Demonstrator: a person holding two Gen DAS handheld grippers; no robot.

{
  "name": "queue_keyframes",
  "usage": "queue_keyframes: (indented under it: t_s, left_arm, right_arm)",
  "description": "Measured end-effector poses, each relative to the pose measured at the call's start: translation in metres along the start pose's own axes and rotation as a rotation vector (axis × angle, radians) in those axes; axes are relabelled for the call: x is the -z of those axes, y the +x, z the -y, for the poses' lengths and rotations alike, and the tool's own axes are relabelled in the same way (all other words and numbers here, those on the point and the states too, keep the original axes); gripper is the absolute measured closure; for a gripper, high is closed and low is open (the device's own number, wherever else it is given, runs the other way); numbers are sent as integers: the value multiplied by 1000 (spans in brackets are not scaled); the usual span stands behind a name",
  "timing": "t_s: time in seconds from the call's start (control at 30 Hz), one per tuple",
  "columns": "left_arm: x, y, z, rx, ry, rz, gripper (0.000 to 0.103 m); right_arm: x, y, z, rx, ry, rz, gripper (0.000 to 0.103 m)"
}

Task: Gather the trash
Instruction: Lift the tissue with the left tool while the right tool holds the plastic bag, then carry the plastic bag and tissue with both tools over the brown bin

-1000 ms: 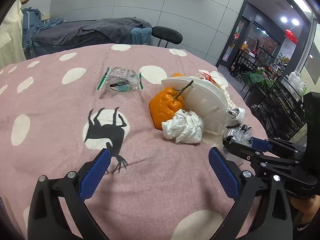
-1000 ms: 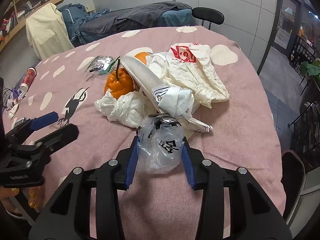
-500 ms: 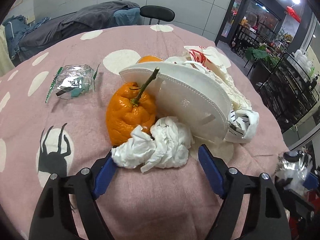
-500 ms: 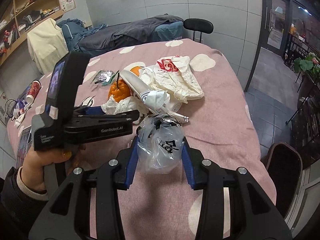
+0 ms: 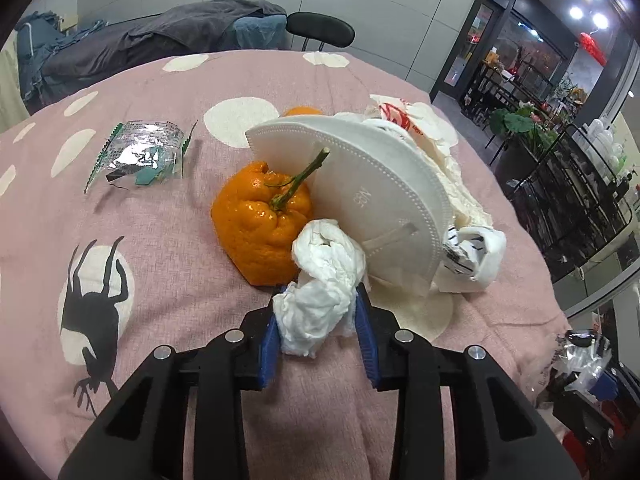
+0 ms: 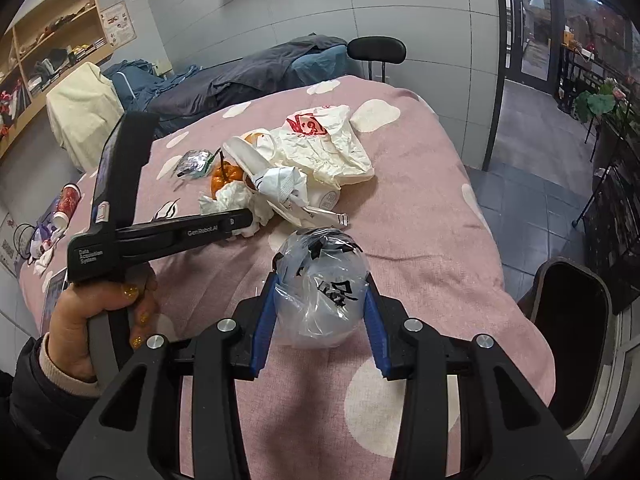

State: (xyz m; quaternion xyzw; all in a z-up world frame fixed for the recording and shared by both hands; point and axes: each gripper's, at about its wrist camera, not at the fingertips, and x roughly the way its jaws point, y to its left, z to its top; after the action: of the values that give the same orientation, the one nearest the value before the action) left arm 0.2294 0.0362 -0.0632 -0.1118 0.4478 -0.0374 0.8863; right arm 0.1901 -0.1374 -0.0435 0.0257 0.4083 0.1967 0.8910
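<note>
My left gripper [image 5: 318,312] is shut on a crumpled white tissue [image 5: 324,280] that lies against an orange fruit peel [image 5: 262,220] with a green stem. A white face mask [image 5: 368,200] leans behind them, with a folded white wrapper [image 5: 472,256] at its right. My right gripper [image 6: 320,300] is shut on a clear plastic bag [image 6: 322,288] with black print, held above the near part of the table. The left gripper [image 6: 236,220] also shows in the right wrist view at the trash pile.
The table has a pink cloth [image 5: 160,240] with white dots. A silver foil wrapper [image 5: 140,156] lies at the left. A white bag with red print [image 6: 320,140] lies behind the pile. A black chair [image 6: 568,296] stands at the right edge.
My left gripper moved forward and closed on the white tissue. My right gripper drew back and up from the pile with the plastic bag still in it.
</note>
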Motion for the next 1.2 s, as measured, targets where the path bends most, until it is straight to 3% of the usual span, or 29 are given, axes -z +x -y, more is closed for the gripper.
queue_keyframes:
  t_s: [0.57, 0.9, 1.2]
  left_arm:
    - [43, -102, 17, 141, 15, 236, 70]
    - [44, -105, 66, 235, 100, 250, 70]
    - [41, -89, 133, 332, 230, 247, 70]
  right_arm:
    - [17, -24, 30, -9, 75, 65, 62]
    - [29, -50, 70, 49, 148, 125, 62]
    - [51, -69, 139, 182, 272, 160, 62]
